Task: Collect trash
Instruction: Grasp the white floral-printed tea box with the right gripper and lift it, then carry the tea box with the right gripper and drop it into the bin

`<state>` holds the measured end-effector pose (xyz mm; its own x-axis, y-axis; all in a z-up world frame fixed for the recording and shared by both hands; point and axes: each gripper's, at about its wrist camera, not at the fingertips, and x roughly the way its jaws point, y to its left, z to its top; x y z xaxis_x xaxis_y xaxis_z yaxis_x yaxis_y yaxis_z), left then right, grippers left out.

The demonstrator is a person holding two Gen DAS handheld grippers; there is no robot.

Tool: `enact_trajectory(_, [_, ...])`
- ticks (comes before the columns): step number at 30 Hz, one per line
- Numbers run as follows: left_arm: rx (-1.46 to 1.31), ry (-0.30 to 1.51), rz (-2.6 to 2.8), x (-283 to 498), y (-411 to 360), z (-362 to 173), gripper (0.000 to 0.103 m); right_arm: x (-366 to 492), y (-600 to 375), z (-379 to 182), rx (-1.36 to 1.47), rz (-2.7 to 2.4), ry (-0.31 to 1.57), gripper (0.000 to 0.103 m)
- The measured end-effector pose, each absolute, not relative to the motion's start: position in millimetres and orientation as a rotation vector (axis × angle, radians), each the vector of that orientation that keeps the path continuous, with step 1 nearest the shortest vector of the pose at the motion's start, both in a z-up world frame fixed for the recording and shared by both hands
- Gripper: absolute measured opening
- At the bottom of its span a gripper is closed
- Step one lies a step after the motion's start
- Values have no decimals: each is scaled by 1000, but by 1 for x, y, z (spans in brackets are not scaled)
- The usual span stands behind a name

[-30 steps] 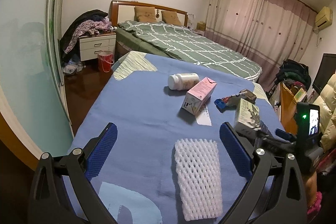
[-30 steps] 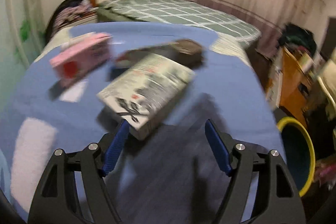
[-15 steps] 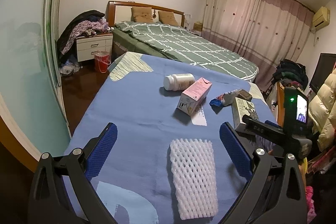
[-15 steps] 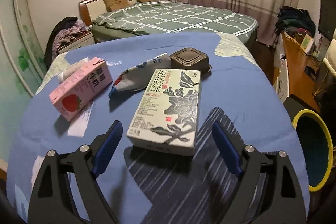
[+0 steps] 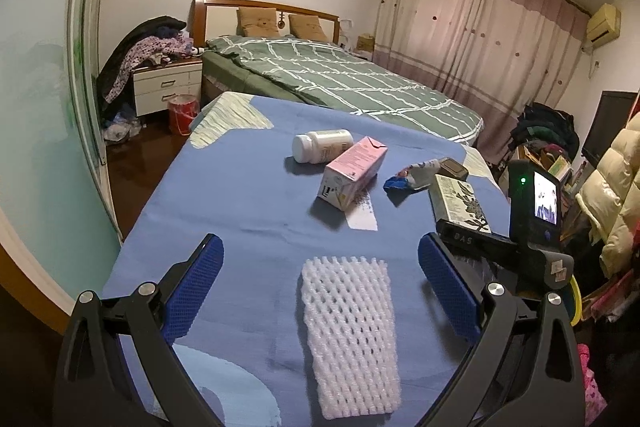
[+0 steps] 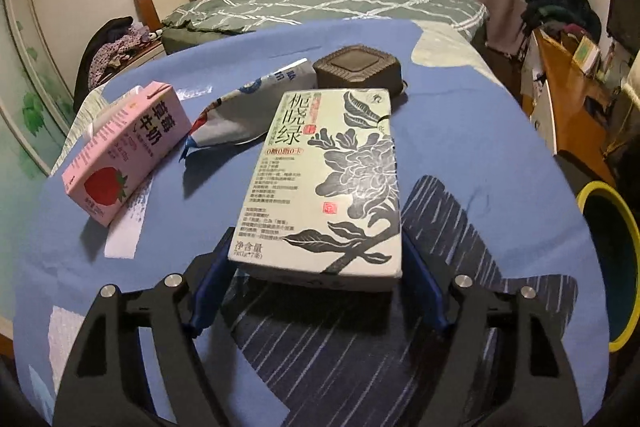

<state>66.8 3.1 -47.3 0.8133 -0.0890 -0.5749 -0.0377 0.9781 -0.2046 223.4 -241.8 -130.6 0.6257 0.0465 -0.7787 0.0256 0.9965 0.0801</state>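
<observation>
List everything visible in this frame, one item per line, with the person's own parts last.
foam net: 1, white, near edge of blue table, between left tongs' fingers
pill bottle: 1, white, lying far side
milk carton: 1, pink, left of pouch
pouch: 1, white-blue, crumpled, centre
tea box: 1, pale green, lying flat
dark box: 1, brown, behind tea box
bin: 1, yellow-rimmed, floor, right
bed: 1, green checked, behind
left tongs: open, hovering
right tongs: fingers flank tea box
</observation>
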Motion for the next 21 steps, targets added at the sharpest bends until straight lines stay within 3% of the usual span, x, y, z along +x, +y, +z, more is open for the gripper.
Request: enact_trajectory(21, [-170, 673, -50, 74, -20, -65, 96, 124, -319, -80, 184, 74, 752, 73])
